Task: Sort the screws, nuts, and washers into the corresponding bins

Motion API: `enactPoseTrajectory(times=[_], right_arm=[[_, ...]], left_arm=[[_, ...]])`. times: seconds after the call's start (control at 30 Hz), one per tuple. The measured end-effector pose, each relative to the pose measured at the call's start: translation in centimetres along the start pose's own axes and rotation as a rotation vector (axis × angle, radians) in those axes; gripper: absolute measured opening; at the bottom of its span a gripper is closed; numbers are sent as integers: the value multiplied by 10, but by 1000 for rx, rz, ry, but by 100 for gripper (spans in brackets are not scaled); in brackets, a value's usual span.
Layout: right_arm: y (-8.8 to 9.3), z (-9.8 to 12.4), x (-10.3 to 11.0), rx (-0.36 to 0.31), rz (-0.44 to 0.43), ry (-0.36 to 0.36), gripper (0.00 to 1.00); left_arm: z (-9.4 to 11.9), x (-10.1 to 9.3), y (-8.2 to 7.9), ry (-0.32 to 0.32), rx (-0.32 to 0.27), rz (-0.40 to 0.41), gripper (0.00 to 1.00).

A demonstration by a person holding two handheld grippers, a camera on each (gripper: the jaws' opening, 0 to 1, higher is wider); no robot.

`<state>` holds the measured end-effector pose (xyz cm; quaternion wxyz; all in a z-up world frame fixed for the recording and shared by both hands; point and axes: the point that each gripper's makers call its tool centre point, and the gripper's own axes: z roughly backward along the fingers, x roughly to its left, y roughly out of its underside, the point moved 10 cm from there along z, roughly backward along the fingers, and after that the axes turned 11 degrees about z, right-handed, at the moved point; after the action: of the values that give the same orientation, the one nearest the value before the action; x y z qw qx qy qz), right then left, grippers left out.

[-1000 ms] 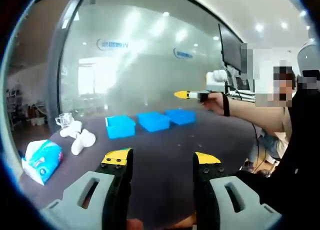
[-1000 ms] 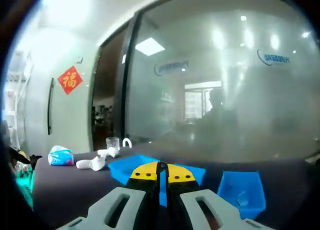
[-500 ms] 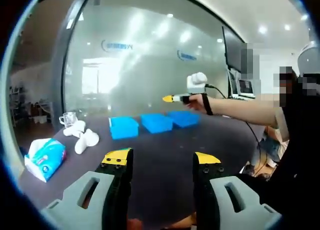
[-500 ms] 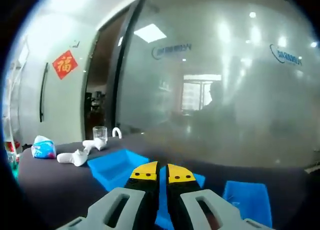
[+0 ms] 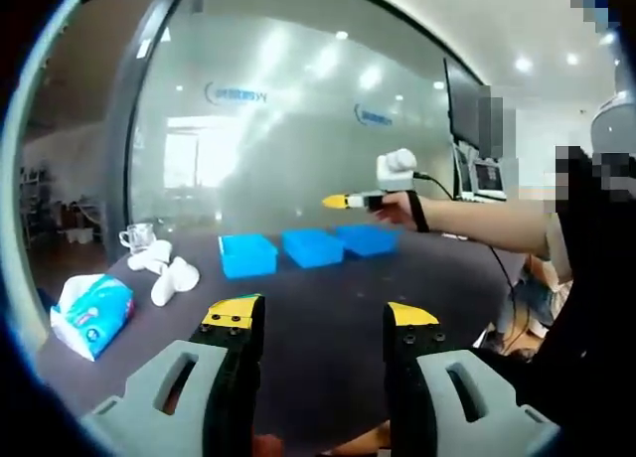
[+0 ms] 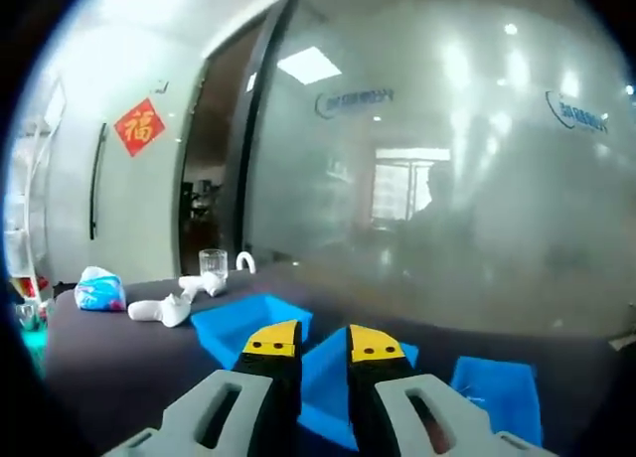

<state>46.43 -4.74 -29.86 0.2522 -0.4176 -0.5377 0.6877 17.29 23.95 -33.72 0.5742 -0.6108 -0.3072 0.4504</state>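
Frosted glass backs a dark round table point(image 5: 328, 308). On it, left to right: a blue tissue pack point(image 5: 87, 315), white crumpled objects point(image 5: 169, 278), three blue plastic bins point(image 5: 310, 246). The left gripper point(image 5: 320, 320) gapes wide; the right gripper point(image 6: 323, 340), above the bins, is slightly parted.

Right tongs point(image 6: 324, 346), jaws slightly parted, hover above 3 blue bins point(image 6: 238, 323) on the dark table point(image 6: 99, 363).

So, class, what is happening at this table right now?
A person holds the right gripper in the air above three blue bins on the dark table, its jaws slightly apart and holding nothing visible. The left gripper hangs open nearer the table's edge. A tissue pack lies aside.
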Motion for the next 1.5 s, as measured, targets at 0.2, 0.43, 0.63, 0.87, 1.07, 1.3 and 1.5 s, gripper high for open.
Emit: enactPoseTrajectory(times=[0.2,0.43,0.63,0.87,1.07,1.3,1.5], right_arm=[[-2,38,5,-31,0,-45,20],[0,93,19,-49,-11,-134,25],[8,136,29,-32,17,-222,26],[17,166,31,30,39,-307,26],[26,177,35,138,108,-428,27],[23,169,33,203,168,-529,26],[22,150,32,277,187,-624,24]], left_arm=[[-4,-4,0,55,16,13,46],[-11,-14,2,143,56,-2,47],[-14,-23,3,193,80,-18,47],[-18,-32,9,253,131,-41,47],[-20,-39,12,289,164,-48,47],[-20,-41,13,288,164,-43,47],[-18,-39,16,282,170,-42,47]])
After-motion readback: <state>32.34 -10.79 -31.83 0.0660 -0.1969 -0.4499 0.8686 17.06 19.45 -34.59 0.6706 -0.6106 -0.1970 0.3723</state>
